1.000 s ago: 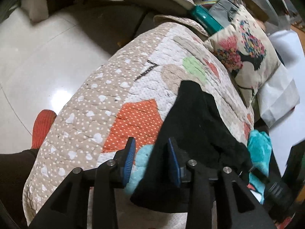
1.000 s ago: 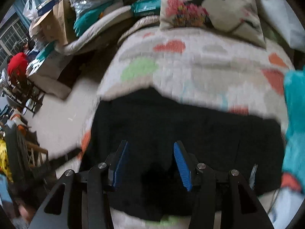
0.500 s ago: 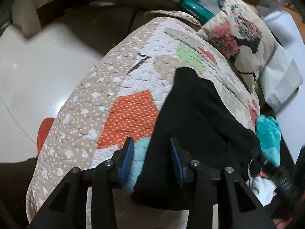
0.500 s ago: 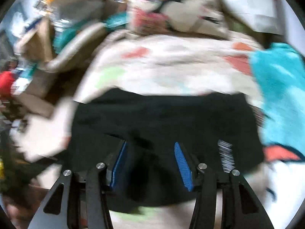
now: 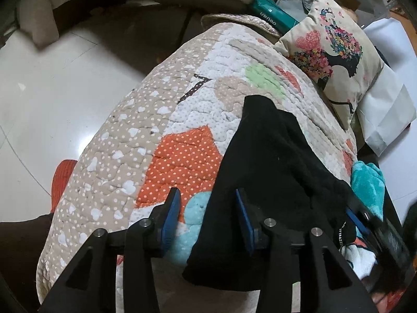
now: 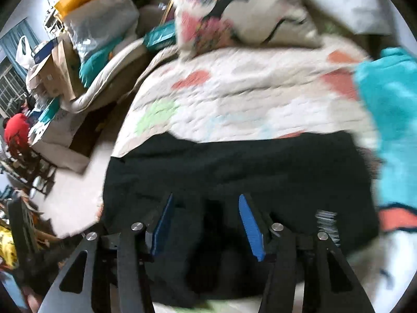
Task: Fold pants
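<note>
Watching: my black pants lie folded near the quilt's front edge.
Left gripper: jaws opening, nothing pinched, straddling the pants' side edge.
Right gripper: jaws opening over the cloth, holding nothing.
Risk: a pad snags fabric as I lift, undoing the fold.
Risk: the teal towel beside the pants gets dragged along.

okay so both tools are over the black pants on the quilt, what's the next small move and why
Probably lift both tools clear. The black pants lie flat in a compact shape on the quilt. The left tool and right tool are both opening, and neither visibly pinches cloth, so the fold looks released.
</note>
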Action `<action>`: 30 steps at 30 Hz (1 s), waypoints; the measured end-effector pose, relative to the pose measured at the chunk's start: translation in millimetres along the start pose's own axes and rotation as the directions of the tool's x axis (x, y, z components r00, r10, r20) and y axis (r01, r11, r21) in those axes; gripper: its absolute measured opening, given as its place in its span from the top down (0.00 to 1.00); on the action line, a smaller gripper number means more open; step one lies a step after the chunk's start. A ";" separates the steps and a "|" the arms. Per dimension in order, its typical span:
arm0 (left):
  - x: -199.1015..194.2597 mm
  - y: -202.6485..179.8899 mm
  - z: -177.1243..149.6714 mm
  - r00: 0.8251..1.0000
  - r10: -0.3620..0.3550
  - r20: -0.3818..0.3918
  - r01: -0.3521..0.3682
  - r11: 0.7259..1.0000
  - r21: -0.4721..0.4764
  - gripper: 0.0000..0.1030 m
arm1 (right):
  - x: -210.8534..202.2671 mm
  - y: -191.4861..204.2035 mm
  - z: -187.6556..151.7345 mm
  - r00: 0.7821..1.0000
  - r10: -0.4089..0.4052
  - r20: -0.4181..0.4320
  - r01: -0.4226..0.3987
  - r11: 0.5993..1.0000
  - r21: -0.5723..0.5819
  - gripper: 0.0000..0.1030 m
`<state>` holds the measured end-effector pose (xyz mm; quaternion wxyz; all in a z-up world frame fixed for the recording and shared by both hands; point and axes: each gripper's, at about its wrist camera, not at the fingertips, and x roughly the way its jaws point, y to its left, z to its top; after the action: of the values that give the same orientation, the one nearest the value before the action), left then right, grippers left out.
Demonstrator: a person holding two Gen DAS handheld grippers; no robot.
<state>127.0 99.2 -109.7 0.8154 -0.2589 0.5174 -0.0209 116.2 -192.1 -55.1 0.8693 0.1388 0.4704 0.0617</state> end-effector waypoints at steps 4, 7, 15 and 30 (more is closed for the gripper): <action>2.7 -5.4 -2.0 1.000 -0.004 -0.005 0.004 1.000 0.012 0.60 | -13.2 -23.0 -20.5 0.998 0.047 -0.030 -0.047 0.999 0.024 0.43; 1.2 -9.1 -3.8 1.000 0.000 0.011 0.000 0.999 0.034 0.60 | 2.7 -24.0 -22.8 0.984 0.165 -0.066 -0.158 0.982 0.103 0.43; -2.5 -6.2 0.4 1.000 -0.011 0.025 0.010 1.000 0.025 0.60 | 54.8 -11.1 -32.9 0.930 0.321 -0.176 -0.267 0.924 0.274 0.66; -2.9 -8.6 -1.0 1.000 -0.016 0.024 0.016 0.999 0.030 0.60 | 43.2 -13.2 -13.1 0.987 0.119 -0.107 -0.103 0.984 0.145 0.75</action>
<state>126.9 92.2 -103.9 0.8252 -0.2511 0.5050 -0.0319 128.7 -192.0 -100.4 0.8241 0.2213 0.5144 0.0853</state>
